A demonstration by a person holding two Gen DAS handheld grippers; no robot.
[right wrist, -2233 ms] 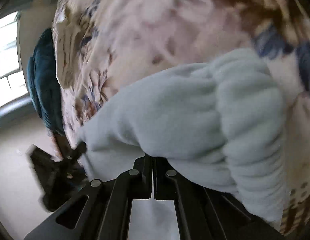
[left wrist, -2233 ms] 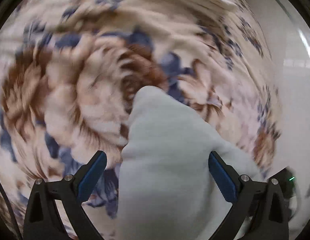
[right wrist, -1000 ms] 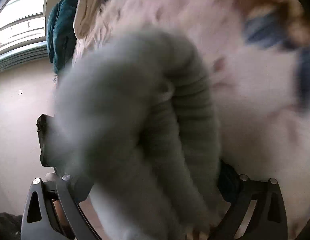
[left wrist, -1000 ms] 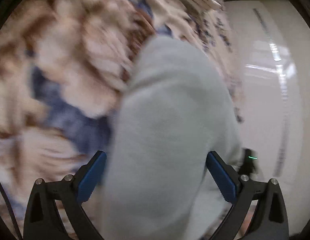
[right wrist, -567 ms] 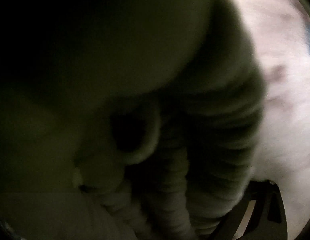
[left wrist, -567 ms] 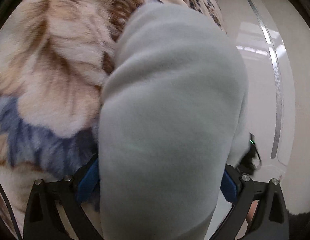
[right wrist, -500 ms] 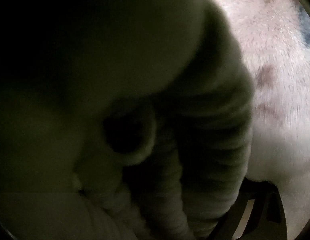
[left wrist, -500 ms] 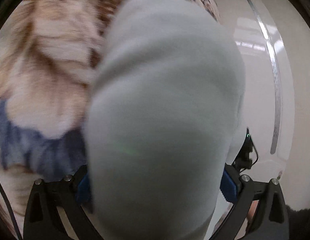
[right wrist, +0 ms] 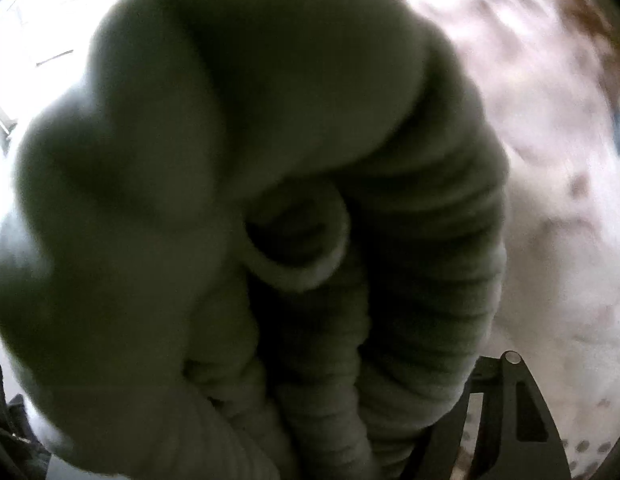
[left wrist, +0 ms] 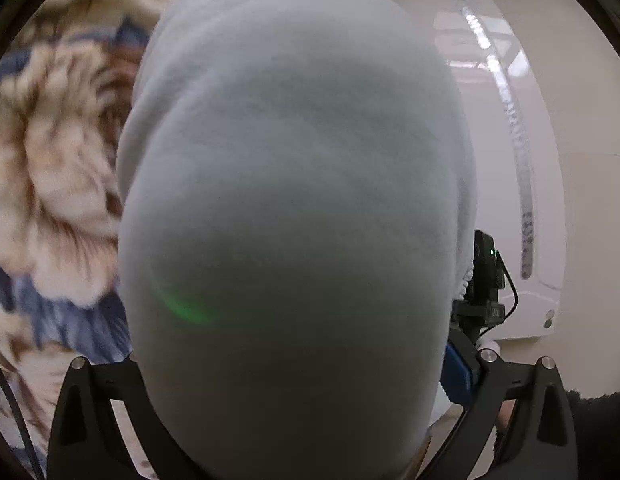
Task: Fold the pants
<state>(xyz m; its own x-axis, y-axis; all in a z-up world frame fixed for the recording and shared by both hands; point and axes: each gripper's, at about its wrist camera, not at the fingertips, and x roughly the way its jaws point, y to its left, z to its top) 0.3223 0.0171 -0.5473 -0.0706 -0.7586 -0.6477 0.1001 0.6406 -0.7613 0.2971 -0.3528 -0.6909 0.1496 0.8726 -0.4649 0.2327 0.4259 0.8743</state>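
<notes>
Floral blanket (left wrist: 49, 168) behind; only the right view shows ribbed waistband (right wrist: 410, 280). Pale pants (left wrist: 293, 200) bulge between both hand-held grippers: left (left wrist: 301, 376) grip unclear, right (right wrist: 269, 420) closing.

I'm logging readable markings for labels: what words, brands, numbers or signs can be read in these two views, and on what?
None can be read. The small black device beside the grey pants bears a tiny pale mark, too small to read. The floral blanket carries only a pattern.

No legible text or labels
</notes>
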